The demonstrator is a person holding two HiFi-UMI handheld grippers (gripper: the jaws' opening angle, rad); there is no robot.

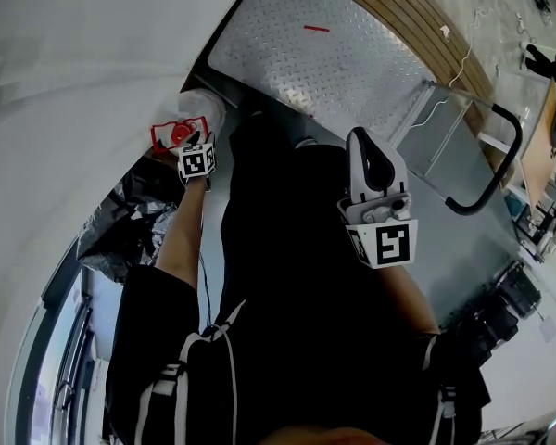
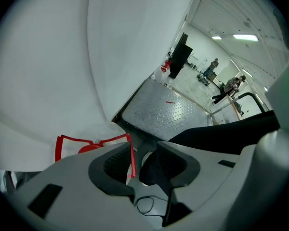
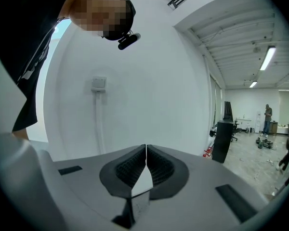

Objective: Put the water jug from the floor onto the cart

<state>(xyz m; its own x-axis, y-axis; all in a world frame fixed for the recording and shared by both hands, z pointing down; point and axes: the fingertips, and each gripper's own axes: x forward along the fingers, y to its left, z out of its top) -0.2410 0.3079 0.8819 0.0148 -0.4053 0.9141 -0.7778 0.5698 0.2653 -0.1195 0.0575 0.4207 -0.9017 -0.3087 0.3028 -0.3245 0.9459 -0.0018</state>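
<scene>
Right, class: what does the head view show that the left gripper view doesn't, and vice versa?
Head view only: the right gripper and both marker cubes. Left gripper view only: the open jaws of the left gripper close up, ceiling lights, distant people. Both: the water jug's red handle and the cart's metal deck.

workshop hall: strip lights [image 3: 268, 57], diamond-plate cart [image 1: 324, 58]
</scene>
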